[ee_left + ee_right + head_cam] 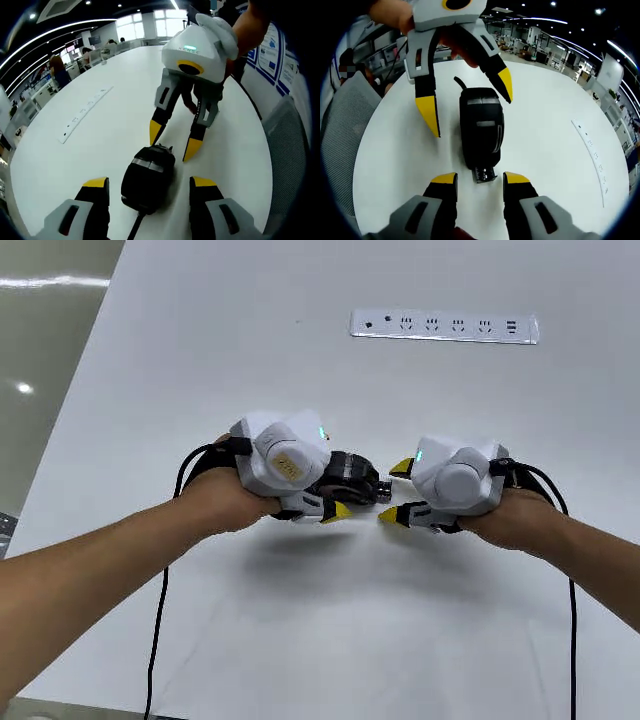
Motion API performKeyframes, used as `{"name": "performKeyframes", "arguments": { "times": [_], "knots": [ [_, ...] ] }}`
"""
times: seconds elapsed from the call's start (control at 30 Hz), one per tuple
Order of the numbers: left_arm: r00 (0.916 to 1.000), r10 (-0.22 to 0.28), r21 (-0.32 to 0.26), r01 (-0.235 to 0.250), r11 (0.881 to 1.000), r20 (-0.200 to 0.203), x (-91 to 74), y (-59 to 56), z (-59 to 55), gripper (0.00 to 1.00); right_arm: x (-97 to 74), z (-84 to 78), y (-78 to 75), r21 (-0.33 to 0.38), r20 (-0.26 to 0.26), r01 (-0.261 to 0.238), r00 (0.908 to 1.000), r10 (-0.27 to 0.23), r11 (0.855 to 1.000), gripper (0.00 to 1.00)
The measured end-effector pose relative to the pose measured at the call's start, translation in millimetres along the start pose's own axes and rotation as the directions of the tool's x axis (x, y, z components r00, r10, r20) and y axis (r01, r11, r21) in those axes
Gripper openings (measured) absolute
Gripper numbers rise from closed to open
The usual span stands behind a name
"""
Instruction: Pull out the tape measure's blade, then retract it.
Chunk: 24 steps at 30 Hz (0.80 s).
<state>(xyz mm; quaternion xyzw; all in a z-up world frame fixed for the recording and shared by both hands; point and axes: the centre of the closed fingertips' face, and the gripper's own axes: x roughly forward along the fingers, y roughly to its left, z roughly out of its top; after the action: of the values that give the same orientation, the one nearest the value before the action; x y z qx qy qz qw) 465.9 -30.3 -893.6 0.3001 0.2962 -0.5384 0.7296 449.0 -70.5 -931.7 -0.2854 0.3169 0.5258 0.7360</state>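
Looking at a black tape measure (350,478) lying on a white surface (300,620), blade tucked inside the case apart from the end hook (484,174). Got the left gripper (335,502) spread wide around the case, one jaw per side, clear gaps on both sides in the left gripper view, so not pinching anything. Same story from the right gripper view: yellow tips straddling the back half of the case without touching. Facing it nose to nose, the right gripper (398,490), also spread, jaws flanking that little metal hook, very near but not clamped on it. Spotted a thin black strap (459,81) curling off the rear of the case too. Left hand (230,502) and right hand (515,520) wrapped round the gripper bodies, black cables (160,620) trailing back toward the near edge. Further back, a white power strip (444,325) lying flat, well apart from everything else. Beyond the surface in the gripper views, just a blurry open-plan office with ceiling lights.
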Motion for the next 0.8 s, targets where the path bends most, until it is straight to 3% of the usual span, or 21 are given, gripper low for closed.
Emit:
{"name": "performKeyframes", "arguments": {
  "times": [0.2, 0.8],
  "knots": [
    [0.9999, -0.014, 0.011, 0.014, 1.0, 0.001, 2.6, 0.2, 1.6, 0.59, 2.0, 1.1, 1.2, -0.007, -0.001, -0.013, 0.9999, 0.013, 1.0, 0.29],
    [0.9953, -0.096, 0.086, 0.097, 0.992, -0.011, 12.4, 0.8, 9.2, 0.41, 6.5, -3.7, -2.4, -0.036, -0.021, -0.042, 0.9989, 0.041, 0.998, 0.23]
  ]
}}
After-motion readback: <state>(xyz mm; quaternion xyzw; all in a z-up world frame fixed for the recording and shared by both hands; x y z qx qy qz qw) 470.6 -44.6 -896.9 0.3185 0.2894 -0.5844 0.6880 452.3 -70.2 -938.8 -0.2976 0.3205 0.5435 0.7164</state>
